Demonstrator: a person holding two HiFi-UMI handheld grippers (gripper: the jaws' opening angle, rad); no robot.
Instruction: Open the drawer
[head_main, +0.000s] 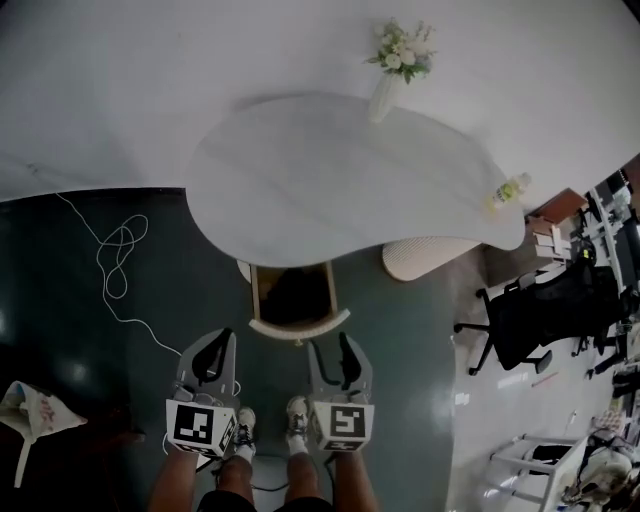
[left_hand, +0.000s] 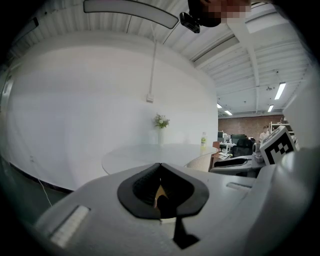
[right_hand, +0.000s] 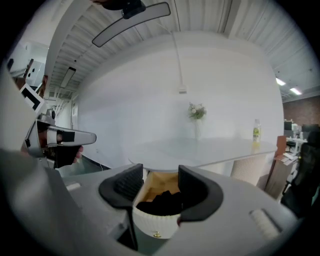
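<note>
Wooden drawer with white ribbed front and brass knob (right_hand: 155, 220): pulled out beneath white rounded tabletop (head_main: 330, 180).
Right gripper (right_hand: 161, 183): jaws apart, empty, drawer just ahead.
Left gripper (left_hand: 160, 186): jaws together, empty.
Further pull, if any: by knob, straight, level.

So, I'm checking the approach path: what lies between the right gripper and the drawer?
Nothing. In the head view, only dark floor separates the right gripper from the pulled-out drawer.

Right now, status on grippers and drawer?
Left gripper shut, empty. Right gripper open, just short of drawer. It's pulled out, dark contents. Nothing in the way.
</note>
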